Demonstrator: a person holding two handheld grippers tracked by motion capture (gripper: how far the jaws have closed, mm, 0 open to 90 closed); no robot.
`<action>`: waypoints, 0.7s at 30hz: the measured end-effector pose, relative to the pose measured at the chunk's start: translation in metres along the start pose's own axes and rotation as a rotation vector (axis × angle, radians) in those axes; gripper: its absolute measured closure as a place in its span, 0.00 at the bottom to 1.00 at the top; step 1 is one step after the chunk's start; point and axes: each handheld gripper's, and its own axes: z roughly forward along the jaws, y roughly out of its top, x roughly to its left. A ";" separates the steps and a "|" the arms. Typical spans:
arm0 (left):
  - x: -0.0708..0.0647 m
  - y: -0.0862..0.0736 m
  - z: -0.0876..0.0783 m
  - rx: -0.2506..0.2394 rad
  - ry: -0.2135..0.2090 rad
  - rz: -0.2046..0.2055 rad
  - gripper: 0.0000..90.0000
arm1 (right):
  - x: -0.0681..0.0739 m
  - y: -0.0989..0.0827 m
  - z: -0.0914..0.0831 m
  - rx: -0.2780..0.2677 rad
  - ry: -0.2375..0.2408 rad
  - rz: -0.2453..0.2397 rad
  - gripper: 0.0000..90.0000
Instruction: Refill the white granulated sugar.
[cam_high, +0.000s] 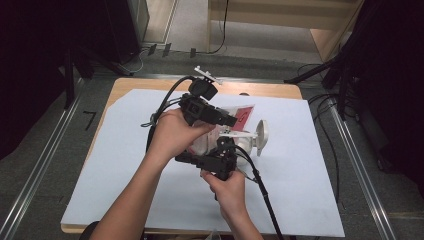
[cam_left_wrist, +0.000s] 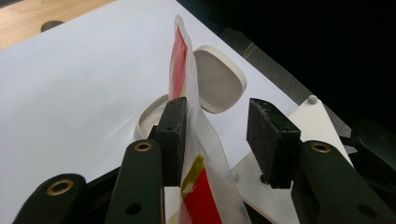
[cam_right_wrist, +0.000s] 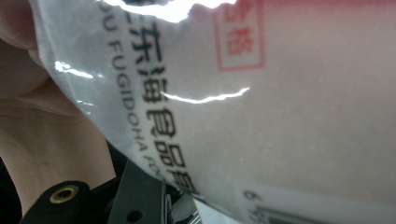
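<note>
A clear plastic packet (cam_high: 243, 113) with red print and white contents is held up over the middle of the table. Its thin top edge (cam_left_wrist: 187, 93) stands between the jaws of my left gripper (cam_left_wrist: 224, 135). The left pad touches it and the right pad stands well apart, so this gripper (cam_high: 231, 120) is open. My right gripper (cam_high: 192, 159) grips the packet's lower end under the left hand. In the right gripper view the packet (cam_right_wrist: 280, 116) bulges over the jaws and hides the pads. A white jar (cam_high: 245, 142) and its lid (cam_high: 261, 136) lie just to the right.
A white sheet (cam_high: 300, 175) covers most of the wooden table (cam_high: 150, 85). In the left gripper view the jar (cam_left_wrist: 152, 119) and lid (cam_left_wrist: 219, 79) lie beyond the jaws, and the other gripper's white plate (cam_left_wrist: 317, 121) is at the right. Cables (cam_high: 325, 130) trail off the right edge.
</note>
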 end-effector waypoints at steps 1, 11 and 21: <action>0.000 -0.001 -0.001 -0.001 -0.003 0.001 0.66 | 0.001 0.000 0.002 0.001 0.003 0.002 0.70; 0.007 -0.013 -0.005 -0.009 -0.017 -0.006 0.66 | 0.002 -0.005 0.008 0.048 -0.028 -0.011 0.70; 0.013 -0.019 -0.009 0.025 -0.025 -0.003 0.74 | 0.000 -0.012 0.013 0.036 -0.083 -0.103 0.69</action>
